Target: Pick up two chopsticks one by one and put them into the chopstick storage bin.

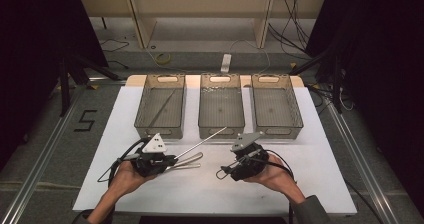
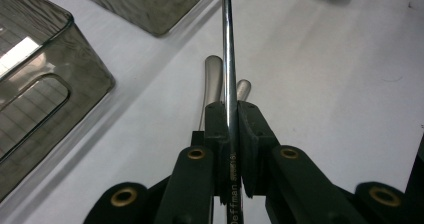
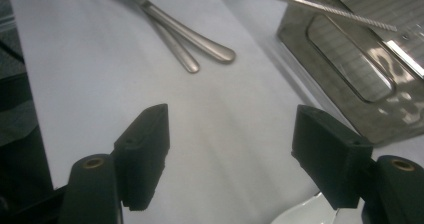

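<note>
Nearest you, your left gripper (image 1: 167, 160) is clamped tight on a thin metal rod (image 1: 202, 142); in the left gripper view the rod (image 2: 228, 59) runs straight up between the pressed pads, lifted off the table and pointing toward the middle bin (image 1: 221, 126). Under it, two pieces of cutlery (image 1: 189, 161) lie side by side on the white mat (image 1: 310, 184), just beside the left gripper, their rounded handles (image 3: 200, 49) plain in the right gripper view.

Your right gripper (image 3: 230, 149) stands wide with nothing between its jaws, hovering low over bare mat; something white and rounded peeks in at the bottom edge of its view, too little to name.

Farther off, three mesh bins sit in a row. The left bin (image 1: 161, 129) already holds one long thin piece; the middle and right bin (image 1: 276, 126) look bare.

So, by my reading, sorting is barely begun: one item binned, the rod in hand and not yet dropped, the two pieces of cutlery untouched.
</note>
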`<state>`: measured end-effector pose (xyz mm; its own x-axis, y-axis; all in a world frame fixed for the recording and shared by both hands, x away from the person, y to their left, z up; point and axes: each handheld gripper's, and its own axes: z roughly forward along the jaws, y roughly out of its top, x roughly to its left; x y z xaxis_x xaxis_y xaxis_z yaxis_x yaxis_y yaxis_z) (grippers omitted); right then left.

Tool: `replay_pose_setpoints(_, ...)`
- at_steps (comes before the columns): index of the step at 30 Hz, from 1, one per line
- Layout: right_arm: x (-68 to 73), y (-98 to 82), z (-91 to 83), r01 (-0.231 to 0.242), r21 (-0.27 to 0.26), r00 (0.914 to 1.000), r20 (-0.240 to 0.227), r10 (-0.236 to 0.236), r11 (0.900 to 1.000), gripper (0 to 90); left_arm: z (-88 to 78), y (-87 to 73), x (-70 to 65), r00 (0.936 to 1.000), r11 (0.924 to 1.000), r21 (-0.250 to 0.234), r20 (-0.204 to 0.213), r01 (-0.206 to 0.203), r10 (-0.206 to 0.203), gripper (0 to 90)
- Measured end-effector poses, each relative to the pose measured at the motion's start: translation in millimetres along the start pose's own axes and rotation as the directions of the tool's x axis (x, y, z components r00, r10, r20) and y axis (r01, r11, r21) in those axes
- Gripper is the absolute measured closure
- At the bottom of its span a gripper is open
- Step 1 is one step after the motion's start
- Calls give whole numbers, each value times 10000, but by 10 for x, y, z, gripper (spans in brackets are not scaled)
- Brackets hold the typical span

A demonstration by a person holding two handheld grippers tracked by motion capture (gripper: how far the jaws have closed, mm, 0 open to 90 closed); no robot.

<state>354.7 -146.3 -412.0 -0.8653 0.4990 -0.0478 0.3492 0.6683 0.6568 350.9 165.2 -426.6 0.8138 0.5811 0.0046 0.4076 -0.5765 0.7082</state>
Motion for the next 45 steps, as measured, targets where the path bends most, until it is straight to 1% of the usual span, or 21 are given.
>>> replay_pose_setpoints(4, -24, -70, 0, -459, -253, 9984, 317, 467, 9986, 297, -19, 1, 19, 9997, 9996, -157, -91, 221, -223, 834)
replay_pose_setpoints(7, -56, -119, -15, -820, -490, 9948, 561, 847, 9954, 292, -36, -2, 57, 9983, 9978, -371, -127, 557, -562, 834)
replay_pose_setpoints(8, -67, -137, -22, -948, -606, 9932, 626, 986, 9937, 291, -40, -8, 73, 9974, 9967, -436, -203, 682, -691, 834)
replay_pose_setpoints(9, -74, -155, -25, -1084, -702, 9917, 612, 1128, 9916, 288, -47, -12, 92, 9969, 9964, -449, -278, 721, -734, 834)
replay_pose_setpoints(10, -78, -170, -30, -1187, -799, 9904, 615, 1238, 9897, 286, -58, -16, 109, 9956, 9951, -502, -328, 857, -874, 834)
replay_pose_setpoints(11, -79, -184, -34, -1241, -912, 9891, 682, 1305, 9881, 283, -65, -20, 123, 9940, 9927, -645, -323, 1024, -1046, 834)
replay_pose_setpoints(14, -89, -216, -41, -1441, -1068, 9868, 585, 1509, 9838, 276, -89, -26, 152, 9908, 9893, -766, -440, 1240, -1276, 834)
replay_pose_setpoints(18, -101, -255, -46, -1579, -1130, 9837, 689, 1663, 9810, 271, -102, -31, 181, 9878, 9863, -890, -598, 1385, -1441, 834)
replay_pose_setpoints(20, -107, -272, -55, -1646, -1183, 9826, 671, 1732, 9792, 271, -107, -35, 201, 9856, 9848, -934, -712, 1463, -1532, 834)
replay_pose_setpoints(23, -105, -291, -72, -1684, -1243, 9819, 661, 1775, 9779, 271, -120, -43, 242, 9807, 9809, -1035, -891, 1648, -1742, 834)
replay_pose_setpoints(26, -101, -308, -88, -1701, -1324, 9813, 682, 1802, 9765, 271, -155, -51, 292, 9745, 9744, -1258, -1031, 1861, -1994, 834)
replay_pose_setpoints(27, -100, -314, -92, -1710, -1359, 9807, 716, 1818, 9758, 271, -168, -55, 311, 9713, 9711, -1360, -1090, 1962, -2115, 834)
replay_pose_setpoints(30, -108, -340, -108, -1828, -1486, 9783, 701, 1948, 9718, 270, -203, -60, 383, 9589, 9590, -1651, -1297, 2302, -2525, 834)
replay_pose_setpoints(31, -114, -350, -111, -1851, -1562, 9781, 658, 1972, 9702, 269, -202, -58, 403, 9535, 9533, -1772, -1344, 2446, -2696, 834)
replay_pose_setpoints(35, -132, -376, -118, -2030, -1706, 9748, 582, 2155, 9642, 266, -192, -18, 462, 9443, 9452, -1981, -1531, 2596, -2914, 834)
replay_pose_setpoints(36, -133, -380, -124, -2031, -1765, 9743, 611, 2166, 9631, 266, -201, -10, 482, 9421, 9424, -2062, -1557, 2632, -2971, 834)
replay_pose_setpoints(37, -132, -383, -134, -2056, -1802, 9736, 618, 2197, 9619, 265, -211, -3, 504, 9384, 9384, -2167, -1605, 2691, -3061, 834)
replay_pose_setpoints(38, -132, -387, -141, -2110, -1845, 9725, 597, 2253, 9599, 265, -222, 1, 530, 9362, 9363, -2215, -1630, 2727, -3113, 834)
replay_pose_setpoints(40, -134, -401, -150, -2161, -1915, 9708, 623, 2316, 9574, 265, -236, 8, 583, 9286, 9296, -2355, -1749, 2834, -3274, 834)
replay_pose_setpoints(42, -131, -413, -155, -2176, -1924, 9704, 628, 2333, 9569, 265, -240, 10, 637, 9208, 9197, -2527, -1747, 3004, -3488, 834)
replay_pose_setpoints(45, -118, -427, -168, -2190, -1944, 9699, 631, 2350, 9562, 265, -248, 20, 716, 9114, 9109, -2639, -1808, 3172, -3697, 834)
